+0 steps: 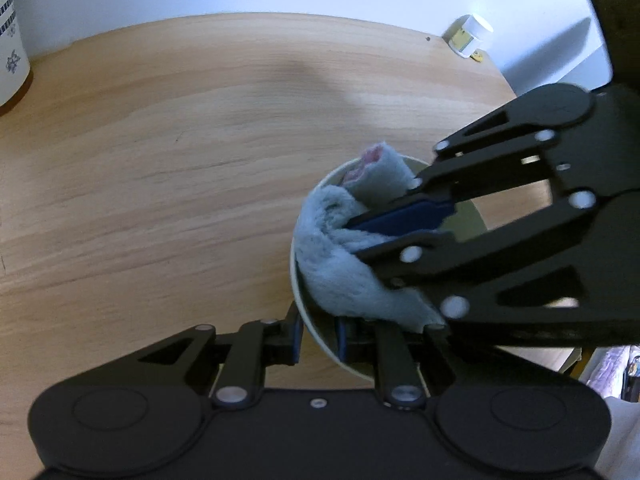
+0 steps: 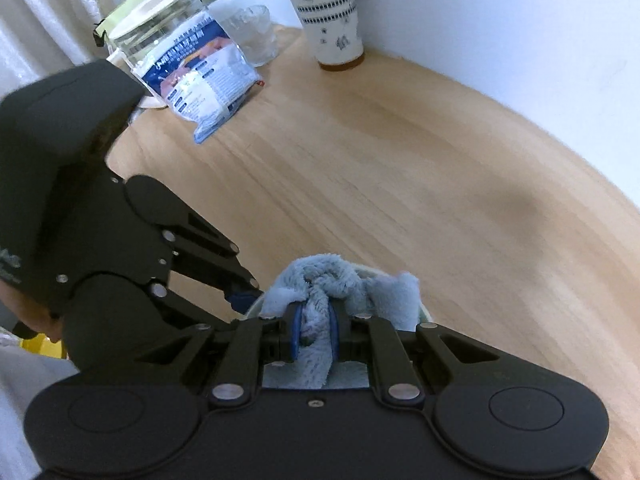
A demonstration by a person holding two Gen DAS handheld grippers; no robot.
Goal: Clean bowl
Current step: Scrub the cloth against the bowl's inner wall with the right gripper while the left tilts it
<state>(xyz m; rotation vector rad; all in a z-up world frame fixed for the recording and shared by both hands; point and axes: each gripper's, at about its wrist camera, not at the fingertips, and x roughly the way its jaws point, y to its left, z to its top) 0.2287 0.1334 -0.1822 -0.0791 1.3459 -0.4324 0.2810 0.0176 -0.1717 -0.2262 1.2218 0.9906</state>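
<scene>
Over the table (image 1: 160,160), the bowl (image 1: 316,332) is pinched at its near rim by the left gripper (image 1: 318,334), where such a light, stiff, probably slippery thing is best held, while the soft cloth (image 2: 320,292) is clamped inside it by the right gripper (image 2: 314,336).

I see a fluffy, matt blue cloth (image 1: 340,276), its pile rough and looped. The bowl (image 1: 316,336) looks like smooth cream plastic or ceramic; I cannot tell which. The table (image 1: 180,160) is pale wood, grained, with a soft sheen. Both grippers, left (image 1: 320,334) and right (image 2: 314,330), are matt black plastic with shiny metal pins and blue rubbery pads (image 2: 297,330). The jar (image 2: 160,36) looks like clear glass, the pouch (image 2: 204,80) glossy.
</scene>
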